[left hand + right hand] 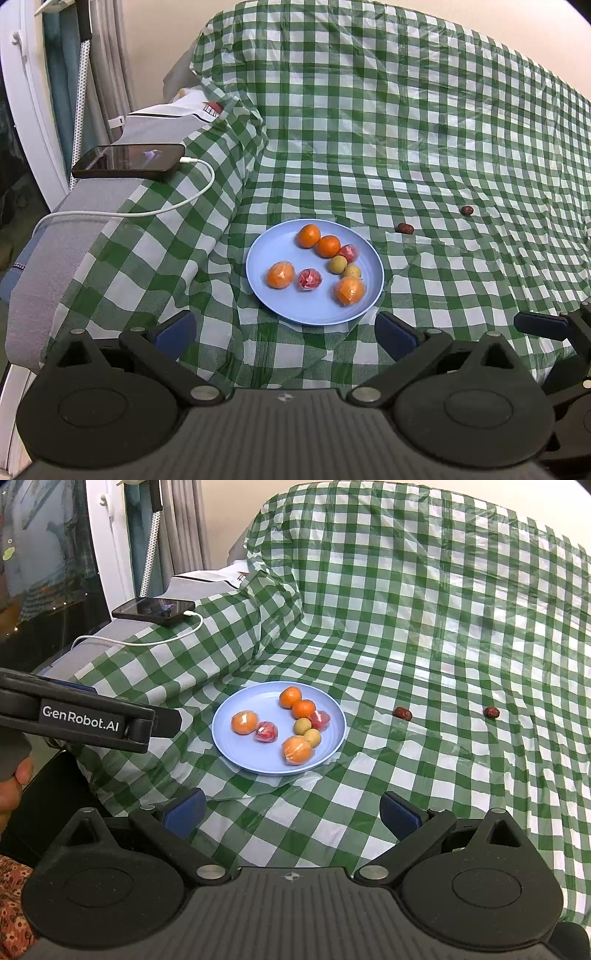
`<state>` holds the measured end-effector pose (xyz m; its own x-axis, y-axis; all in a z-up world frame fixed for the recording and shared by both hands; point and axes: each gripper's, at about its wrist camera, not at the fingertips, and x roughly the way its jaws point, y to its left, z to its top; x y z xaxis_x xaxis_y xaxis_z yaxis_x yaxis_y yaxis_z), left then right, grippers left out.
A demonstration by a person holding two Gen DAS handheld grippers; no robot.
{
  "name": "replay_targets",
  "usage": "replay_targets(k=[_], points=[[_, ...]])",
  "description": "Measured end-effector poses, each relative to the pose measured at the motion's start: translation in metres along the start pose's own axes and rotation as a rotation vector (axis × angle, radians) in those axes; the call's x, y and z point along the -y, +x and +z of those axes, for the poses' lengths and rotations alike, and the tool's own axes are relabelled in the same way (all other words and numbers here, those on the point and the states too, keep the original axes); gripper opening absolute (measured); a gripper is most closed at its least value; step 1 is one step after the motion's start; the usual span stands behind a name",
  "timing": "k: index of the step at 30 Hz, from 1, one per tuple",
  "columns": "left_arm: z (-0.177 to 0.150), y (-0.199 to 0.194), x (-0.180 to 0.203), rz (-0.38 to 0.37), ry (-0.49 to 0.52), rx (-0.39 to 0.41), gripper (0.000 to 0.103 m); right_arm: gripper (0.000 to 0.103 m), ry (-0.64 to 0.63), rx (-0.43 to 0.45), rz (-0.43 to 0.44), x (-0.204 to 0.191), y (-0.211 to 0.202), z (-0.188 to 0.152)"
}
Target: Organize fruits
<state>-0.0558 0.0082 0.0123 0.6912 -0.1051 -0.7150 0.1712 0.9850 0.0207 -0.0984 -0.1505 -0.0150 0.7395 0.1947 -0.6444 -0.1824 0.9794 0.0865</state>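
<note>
Hovering: my left gripper (284,334) and my right gripper (291,812) hang above a sofa draped in a green-and-white checked cloth (424,635), both sets of jaws spread wide and holding nothing.

Plate: a light blue plate (236,753) sits on the seat just ahead of my fingertips, carrying four orange fruits, two of them in clear wrap, two red wrapped pieces and two small yellow-green fruits.

Strays: two dark red dates lie on the cloth to the right of the plate, well apart from each other; the nearer date (402,713) has its long axis running roughly left to right, while the farther date (491,712) looks almost round from here, so its direction cannot be told.

Armrest: a black phone (129,161) rests on the grey armrest at left, a white charging cable (155,210) plugged in and trailing over the edge.

Room: pale wall behind, grey curtains and a white door frame at far left.
</note>
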Motion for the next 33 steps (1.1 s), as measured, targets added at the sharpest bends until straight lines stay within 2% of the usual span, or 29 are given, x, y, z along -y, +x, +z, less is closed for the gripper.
replay_targets(k=[33], points=[[0.0004,0.0036,0.0042,-0.001,0.004,-0.010,0.103,0.100,0.006,-0.007,0.002,0.0017,0.0034,-0.0011]])
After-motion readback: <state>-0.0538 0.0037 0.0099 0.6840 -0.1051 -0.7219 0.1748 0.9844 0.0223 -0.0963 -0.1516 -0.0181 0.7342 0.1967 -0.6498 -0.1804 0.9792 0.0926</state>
